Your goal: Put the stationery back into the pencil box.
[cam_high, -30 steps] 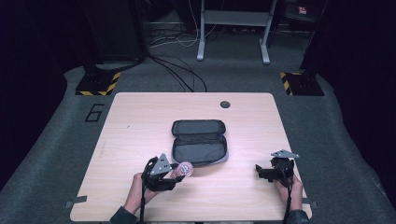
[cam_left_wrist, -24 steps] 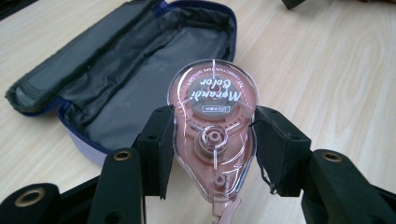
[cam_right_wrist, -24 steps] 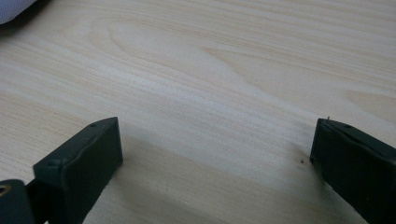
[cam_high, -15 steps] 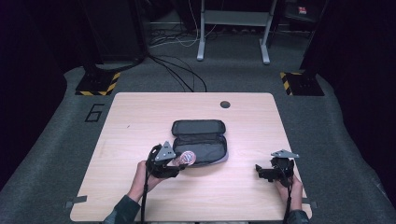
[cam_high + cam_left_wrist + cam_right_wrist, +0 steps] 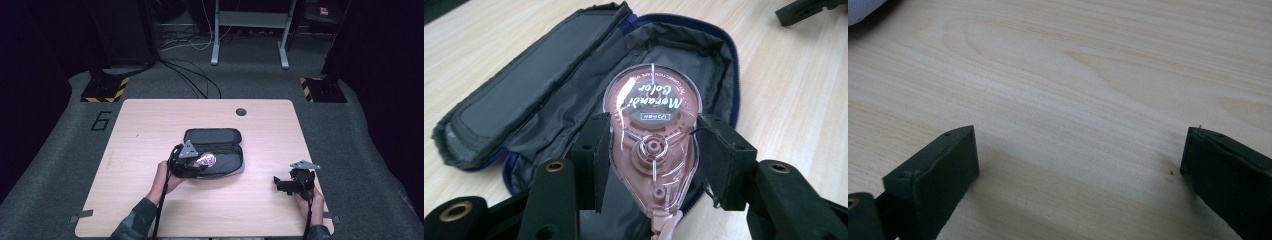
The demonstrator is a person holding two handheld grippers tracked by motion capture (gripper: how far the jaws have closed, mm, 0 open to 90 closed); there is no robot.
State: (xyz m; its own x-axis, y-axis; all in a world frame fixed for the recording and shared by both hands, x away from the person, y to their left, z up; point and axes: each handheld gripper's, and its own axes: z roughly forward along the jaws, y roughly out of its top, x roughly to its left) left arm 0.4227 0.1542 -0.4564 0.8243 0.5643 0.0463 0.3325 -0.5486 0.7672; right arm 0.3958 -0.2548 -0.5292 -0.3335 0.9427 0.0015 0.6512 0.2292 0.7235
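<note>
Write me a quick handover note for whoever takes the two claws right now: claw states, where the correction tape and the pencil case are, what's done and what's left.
Left claw: shut on the pink correction tape dispenser, holding it by its sides over the open pencil case.
Right claw: open, nothing between its jaws, low over bare wooden table near the right front edge.
Pencil case: mid-table, unzipped, lid flap folded back, dark lining showing.
Done: dispenser picked up and brought over the case.
Left: probably lower it into the case, release, then zip the case shut; the right claw looks free to steady the case.
</note>
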